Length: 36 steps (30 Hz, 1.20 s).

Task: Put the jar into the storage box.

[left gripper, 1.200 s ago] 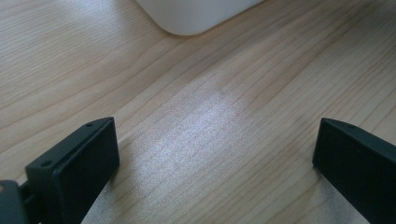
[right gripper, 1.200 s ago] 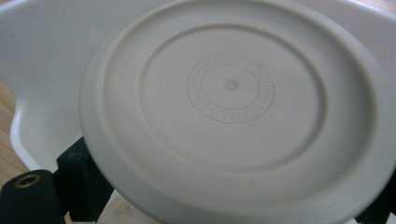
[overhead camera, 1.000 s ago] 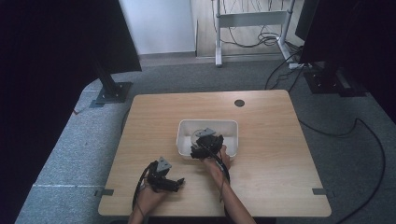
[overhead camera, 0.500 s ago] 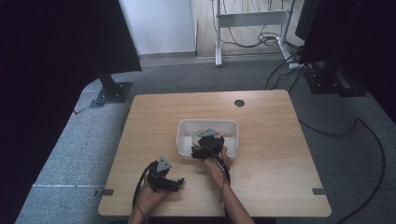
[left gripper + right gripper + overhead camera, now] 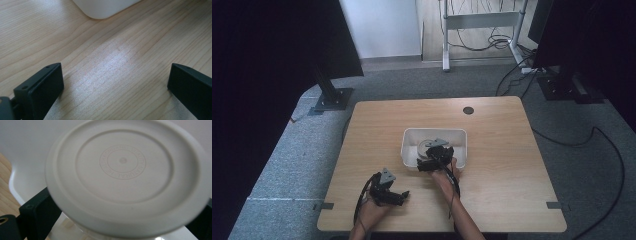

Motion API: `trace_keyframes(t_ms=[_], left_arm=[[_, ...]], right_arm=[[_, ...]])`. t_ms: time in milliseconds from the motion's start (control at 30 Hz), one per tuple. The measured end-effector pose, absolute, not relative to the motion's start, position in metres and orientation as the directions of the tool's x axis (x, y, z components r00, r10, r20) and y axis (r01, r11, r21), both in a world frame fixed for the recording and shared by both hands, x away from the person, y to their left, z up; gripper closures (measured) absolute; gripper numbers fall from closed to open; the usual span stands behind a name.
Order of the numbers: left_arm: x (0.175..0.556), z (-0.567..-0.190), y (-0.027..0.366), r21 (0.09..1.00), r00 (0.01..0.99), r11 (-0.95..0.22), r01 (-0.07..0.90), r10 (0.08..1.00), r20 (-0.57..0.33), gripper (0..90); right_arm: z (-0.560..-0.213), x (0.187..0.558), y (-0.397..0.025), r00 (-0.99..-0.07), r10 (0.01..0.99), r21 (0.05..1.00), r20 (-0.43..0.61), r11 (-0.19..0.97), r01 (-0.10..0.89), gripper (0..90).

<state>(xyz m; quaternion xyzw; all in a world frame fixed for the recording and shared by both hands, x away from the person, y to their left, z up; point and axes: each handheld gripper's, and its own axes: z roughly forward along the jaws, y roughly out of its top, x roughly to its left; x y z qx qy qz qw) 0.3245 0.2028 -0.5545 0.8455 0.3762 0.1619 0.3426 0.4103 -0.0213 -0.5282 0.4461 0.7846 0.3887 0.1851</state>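
Right gripper (image 5: 432, 162) slightly lower in tray (image 5: 409, 137); round lid (image 5: 125, 175) close-up between jaws.

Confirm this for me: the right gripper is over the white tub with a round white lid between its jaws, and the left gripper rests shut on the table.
One slip: the left gripper is open, its jaws wide apart over bare table, as the left gripper view shows. The rest holds.

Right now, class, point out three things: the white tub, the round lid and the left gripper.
tub (image 5: 462, 134): high view, far right rim.
lid (image 5: 125, 177): right gripper view, middle of its ringed face.
left gripper (image 5: 115, 85): left gripper view, midway between its two open jaws, over the wood.
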Motion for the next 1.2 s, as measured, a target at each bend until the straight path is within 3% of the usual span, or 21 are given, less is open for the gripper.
trace_keyframes(t_ms=[1200], left_arm=[[0.325,-0.555,0.203,0.702,0.664,-0.481,0.525,0.747,0.016,0.3]], right_arm=[[-0.505,0.388,-0.036,-0.600,0.800,0.797,-0.012,0.370,0.477,3.1]])
